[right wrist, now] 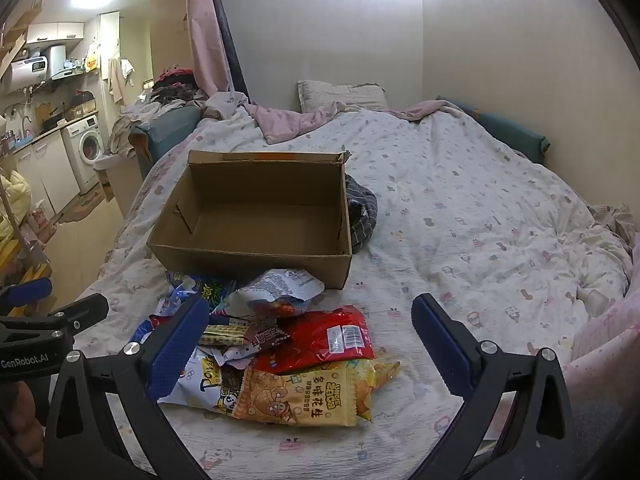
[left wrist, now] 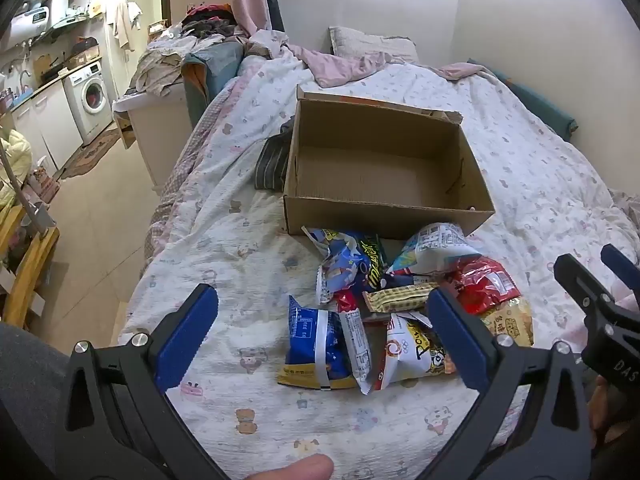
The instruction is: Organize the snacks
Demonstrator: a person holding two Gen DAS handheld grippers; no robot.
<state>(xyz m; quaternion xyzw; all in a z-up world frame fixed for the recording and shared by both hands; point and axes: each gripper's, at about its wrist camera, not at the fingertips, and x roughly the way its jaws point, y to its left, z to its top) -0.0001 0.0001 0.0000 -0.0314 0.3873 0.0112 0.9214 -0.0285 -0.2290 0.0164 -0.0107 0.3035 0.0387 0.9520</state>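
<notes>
- Left gripper [left wrist: 322,334], black frame with blue pads: jaws standing wide apart, holding nothing, hovering over the near end of the snack heap in front of the open brown cardboard box [left wrist: 384,168]; whether its right pad is touching the white packet with black lettering [left wrist: 408,360] cannot be told.
- Right gripper [right wrist: 310,334], same make: jaws also spread fully, gripping nothing, hanging above the packets on the near side of the box [right wrist: 256,216].
- Heap of snack packets [right wrist: 280,344]: lying loose on the patterned white quilt [right wrist: 480,208], just in front of the box, none inside it.
- Red foil packet with a barcode [right wrist: 336,338]: resting on top of the heap, near side of the box.
- Yellow-orange peanut packet [right wrist: 296,398]: lying at the heap's edge farthest from the box.
- Blue and white packet [left wrist: 316,350]: sitting at the heap's edge farthest from the box, between the left gripper's pads in the left wrist view.
- Pale printed packet, crumpled [right wrist: 280,286]: leaning right against the box's front wall.
- Dark striped cloth [right wrist: 360,212]: bunching against the box's side.
- Box interior: showing bare cardboard.
</notes>
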